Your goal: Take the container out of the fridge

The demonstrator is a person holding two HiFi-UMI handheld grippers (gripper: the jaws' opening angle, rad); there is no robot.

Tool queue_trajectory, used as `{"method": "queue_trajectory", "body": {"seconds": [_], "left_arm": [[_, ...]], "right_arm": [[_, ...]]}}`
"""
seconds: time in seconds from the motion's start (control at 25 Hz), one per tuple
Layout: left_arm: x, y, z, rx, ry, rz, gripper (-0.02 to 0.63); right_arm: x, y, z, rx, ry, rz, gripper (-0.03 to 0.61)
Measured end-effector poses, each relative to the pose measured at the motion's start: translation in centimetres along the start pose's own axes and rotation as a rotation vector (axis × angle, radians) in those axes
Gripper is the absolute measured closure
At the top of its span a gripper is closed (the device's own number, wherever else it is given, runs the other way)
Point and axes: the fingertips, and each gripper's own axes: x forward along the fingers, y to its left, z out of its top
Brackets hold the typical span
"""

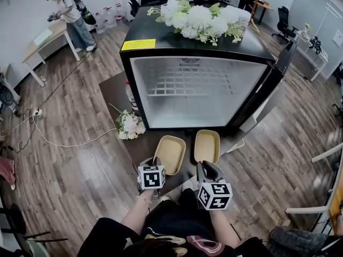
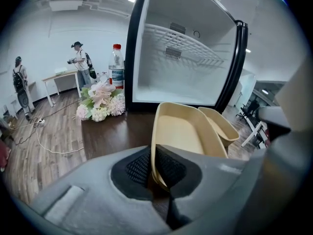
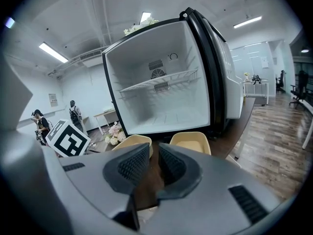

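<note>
Container, the beige smooth plastic tub w/ rounded corners, is out of the white-lined, black-framed mini fridge and sits in front of its open mouth, over the near edge of the dark wooden table. Can't tell if it's resting or lifted.

The left gripper has it. Left gripper view shows what the head view doesn't: ribbed black pads pinched right onto the tub's thin near rim, jaws almost together.

A second, matching beige tub is just beside it on the right. The right gripper is at that tub's near end. Right gripper view shows a narrow gap btwn its jaws w/ only dark tabletop in the slot, gripping nothing.

Inside the fridge, a white wire shelf w/ nothing on it.

Head view only: white artificial flowers and a yellow label on the fridge's black top. Left of the fridge on the table are a pale pink-white bouquet and a clear red-capped bottle, far clearer from the left gripper.

Way back, a person at a light table.
</note>
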Motion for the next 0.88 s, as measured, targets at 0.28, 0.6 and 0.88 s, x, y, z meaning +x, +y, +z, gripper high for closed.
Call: {"method": "queue_trajectory", "body": {"seconds": [0.28, 0.6, 0.88], "left_arm": [[0.6, -0.4, -2.2, -0.003, 0.022, 0.001, 0.594], [0.8, -0.1, -3.0, -0.017, 0.032, 0.042, 0.594], [0.8, 0.1, -3.1, -0.039, 0.034, 0.082, 0.592]], "right_arm": [[-0.4, -0.1, -0.4, -0.021, 0.012, -0.009, 0.514], [-0.5, 0.4, -1.1, -0.04, 0.037, 0.002, 0.514], [-0.6, -0.1, -1.3, -0.042, 0.051, -0.006, 0.514]]}}
